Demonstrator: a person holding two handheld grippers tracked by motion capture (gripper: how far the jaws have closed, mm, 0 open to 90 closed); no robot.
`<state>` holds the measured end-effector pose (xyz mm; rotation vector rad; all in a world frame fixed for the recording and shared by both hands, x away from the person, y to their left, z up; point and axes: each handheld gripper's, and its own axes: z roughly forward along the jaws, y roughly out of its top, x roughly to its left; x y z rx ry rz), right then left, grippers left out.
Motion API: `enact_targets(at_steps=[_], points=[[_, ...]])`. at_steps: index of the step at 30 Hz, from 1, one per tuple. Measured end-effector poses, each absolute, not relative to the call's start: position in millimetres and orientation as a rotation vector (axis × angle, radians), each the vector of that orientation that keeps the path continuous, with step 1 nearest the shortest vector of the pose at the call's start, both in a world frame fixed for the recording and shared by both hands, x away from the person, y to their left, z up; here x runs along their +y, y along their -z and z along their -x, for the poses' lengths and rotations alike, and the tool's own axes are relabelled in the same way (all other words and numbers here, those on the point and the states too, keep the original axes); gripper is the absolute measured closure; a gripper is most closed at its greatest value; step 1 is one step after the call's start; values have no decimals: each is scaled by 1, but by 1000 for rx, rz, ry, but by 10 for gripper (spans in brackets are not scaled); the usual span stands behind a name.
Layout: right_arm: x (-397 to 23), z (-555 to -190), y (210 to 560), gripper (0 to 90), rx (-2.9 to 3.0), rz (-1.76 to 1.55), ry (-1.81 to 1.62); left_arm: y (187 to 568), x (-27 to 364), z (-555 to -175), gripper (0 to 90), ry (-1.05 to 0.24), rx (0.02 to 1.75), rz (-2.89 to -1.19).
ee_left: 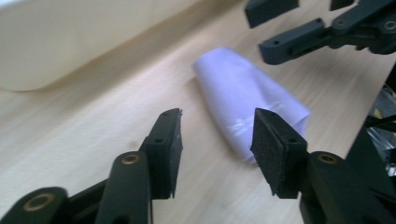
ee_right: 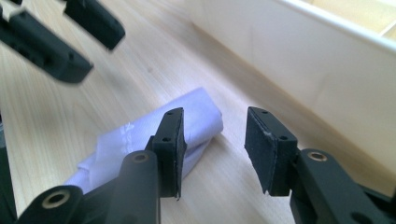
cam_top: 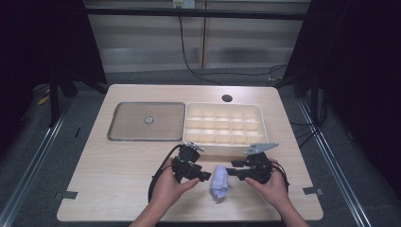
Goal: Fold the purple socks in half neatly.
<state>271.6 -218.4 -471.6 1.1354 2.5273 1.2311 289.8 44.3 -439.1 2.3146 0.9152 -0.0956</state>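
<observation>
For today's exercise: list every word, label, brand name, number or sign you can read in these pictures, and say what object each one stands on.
No text can be read in these pictures.
Rolled pale lilac cloth on the light wooden table: faint whitish marks, too blurred to read.
Small round disc in the flat grey metal tray: too small to read.
Cream plastic compartment box: no lettering visible.

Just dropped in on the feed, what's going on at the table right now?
A person holds a gripper in each hand over a small rolled pale-lilac cloth lying on the wooden table. The left gripper and right gripper flank it, both open, with nothing between the fingers of either. The cloth lies free on the table. Behind it stands a cream divided box, its compartments looking empty, with a flat grey lid beside it.
</observation>
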Motion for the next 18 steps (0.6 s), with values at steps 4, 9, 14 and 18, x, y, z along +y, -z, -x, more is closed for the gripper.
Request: enact_targets(at_steps=[4,9,14,18], points=[[-219,-272,472,548,2549,-1168,-1210,445,60,-295,428,54,950,-2315],[-222,-274,468,501,2559,-1228,-1217,452,78,-301,363,1,973,-2310],[-226,-276,462,472,2566,-1278,-1218,461,97,-304,337,-39,990,-2302],[-227,-277,461,469,2581,-1312,-1213,471,110,-304,317,-74,989,-2296]])
